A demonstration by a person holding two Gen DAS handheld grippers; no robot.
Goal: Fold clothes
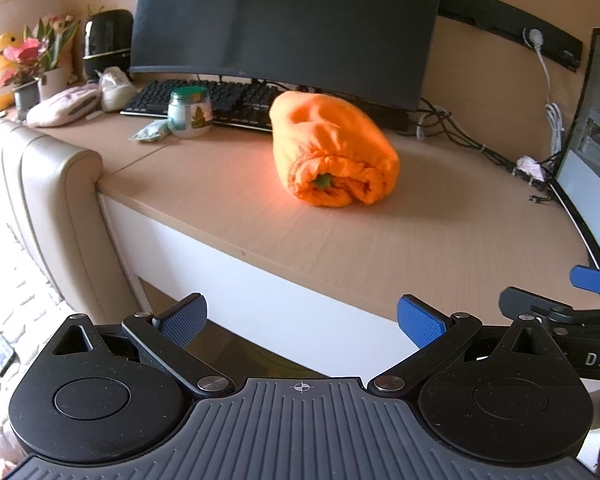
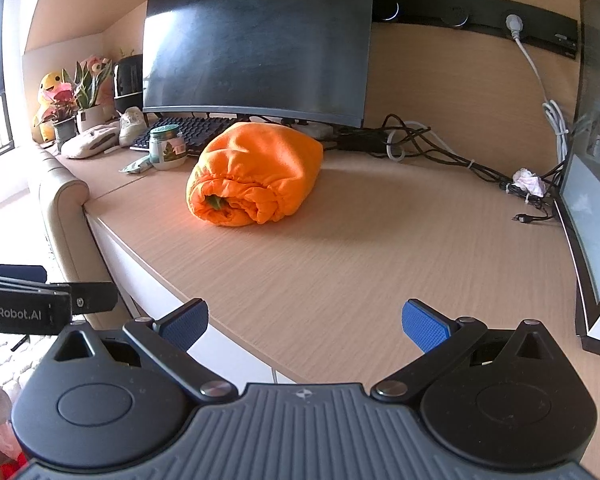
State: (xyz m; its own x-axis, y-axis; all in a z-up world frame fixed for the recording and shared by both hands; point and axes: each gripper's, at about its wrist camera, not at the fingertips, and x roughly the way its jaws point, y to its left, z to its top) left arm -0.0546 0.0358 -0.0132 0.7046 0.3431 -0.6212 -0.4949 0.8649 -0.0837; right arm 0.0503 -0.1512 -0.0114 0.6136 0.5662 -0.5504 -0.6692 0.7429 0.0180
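An orange garment lies rolled into a thick bundle on the wooden desk, in front of the keyboard; a bit of green shows at its rolled end. It also shows in the right wrist view. My left gripper is open and empty, held back off the desk's front edge, well short of the bundle. My right gripper is open and empty, over the desk's front edge, to the right of the left one. Part of the right gripper shows in the left wrist view.
A black monitor and keyboard stand behind the bundle. A jar, plants and a plush toy sit at the back left. Cables and a second screen are on the right. A padded headboard adjoins the desk's left end.
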